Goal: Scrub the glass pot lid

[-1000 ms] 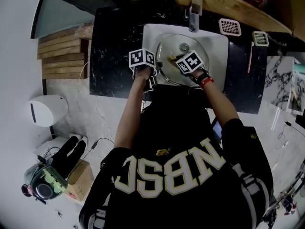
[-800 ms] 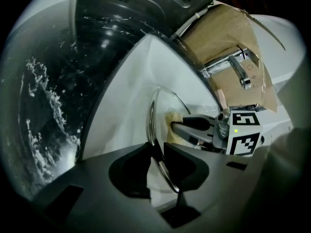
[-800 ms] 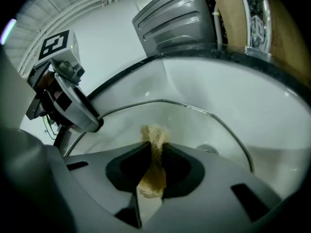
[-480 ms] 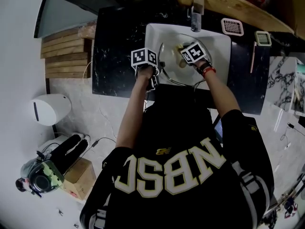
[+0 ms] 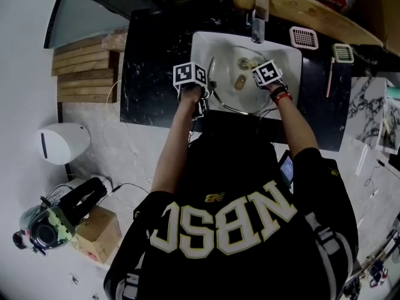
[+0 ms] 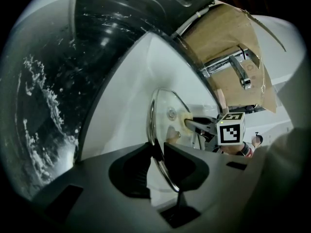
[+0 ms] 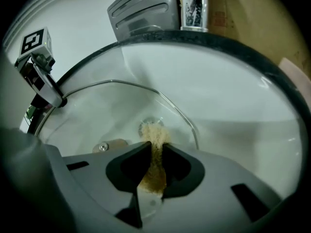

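Glass pot lid (image 5: 230, 99) propped on edge in the white sink (image 5: 201, 47), left hand-held gripper (image 6: 157, 158) clamped on its metal rim, right hand-held gripper (image 7: 154, 166) pinching a tan scrub sponge (image 7: 155, 137), sponge tip against the glass

the lid (image 5: 228, 74) leans in the sink (image 5: 200, 42), the tap (image 5: 258, 17) at its back edge. your left gripper (image 6: 156, 152) is on the lid's left rim; your right gripper (image 7: 155, 166), with the sponge (image 7: 154, 140), is right of the lid.

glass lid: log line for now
left hand-held gripper: shut on lid rim | right hand-held gripper: shut on sponge | sponge: on glass near centre | lid: on edge in sink
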A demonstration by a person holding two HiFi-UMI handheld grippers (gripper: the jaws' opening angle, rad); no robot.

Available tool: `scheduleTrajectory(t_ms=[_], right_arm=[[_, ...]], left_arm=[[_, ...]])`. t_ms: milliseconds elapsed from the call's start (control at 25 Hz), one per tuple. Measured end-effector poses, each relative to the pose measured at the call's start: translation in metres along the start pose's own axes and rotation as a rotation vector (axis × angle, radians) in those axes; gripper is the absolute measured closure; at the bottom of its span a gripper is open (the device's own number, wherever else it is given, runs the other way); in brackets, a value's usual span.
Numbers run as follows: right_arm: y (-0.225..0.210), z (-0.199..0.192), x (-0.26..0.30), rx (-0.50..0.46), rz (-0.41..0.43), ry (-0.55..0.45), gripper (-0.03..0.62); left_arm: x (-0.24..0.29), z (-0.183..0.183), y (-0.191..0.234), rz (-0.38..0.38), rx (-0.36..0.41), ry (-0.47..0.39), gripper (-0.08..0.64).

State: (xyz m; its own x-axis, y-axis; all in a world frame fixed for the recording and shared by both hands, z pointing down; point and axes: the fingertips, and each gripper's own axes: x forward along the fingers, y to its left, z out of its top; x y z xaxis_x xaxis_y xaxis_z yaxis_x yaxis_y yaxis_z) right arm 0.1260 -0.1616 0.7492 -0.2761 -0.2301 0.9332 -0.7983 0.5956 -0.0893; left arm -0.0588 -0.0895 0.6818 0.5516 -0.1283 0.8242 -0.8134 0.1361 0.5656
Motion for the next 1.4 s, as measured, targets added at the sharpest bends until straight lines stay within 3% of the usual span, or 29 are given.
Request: scheduleTrajectory(t_ms=[440,640,960,1160,1400], right_arm=[[0.011,-0.058,-0.032,-0.166,0.009,0.227,0.529],[0.045,-0.067,-0.042,-0.201,0.106,0.252,0.531],[0.100,-0.048,-0.044,-0.210,0.219,0.213,0.528],[0.118,-0.014,-0.031,-0.132,0.293,0.077,0.525],[0.095,0.023,-0.007,-0.080,0.253,-0.072,0.520]], left_arm=[[0.001,0.000,-0.001,0.001,0.019,-0.004,0.462],[0.001,0.001,-0.001,0.002,0.051,-0.010,0.458],[0.000,0.001,-0.002,0.002,0.051,-0.008,0.458],[-0.001,0.001,-0.002,-0.001,0.052,-0.008,0.459],[0.001,-0.001,-0.003,-0.007,0.049,0.002,0.458]])
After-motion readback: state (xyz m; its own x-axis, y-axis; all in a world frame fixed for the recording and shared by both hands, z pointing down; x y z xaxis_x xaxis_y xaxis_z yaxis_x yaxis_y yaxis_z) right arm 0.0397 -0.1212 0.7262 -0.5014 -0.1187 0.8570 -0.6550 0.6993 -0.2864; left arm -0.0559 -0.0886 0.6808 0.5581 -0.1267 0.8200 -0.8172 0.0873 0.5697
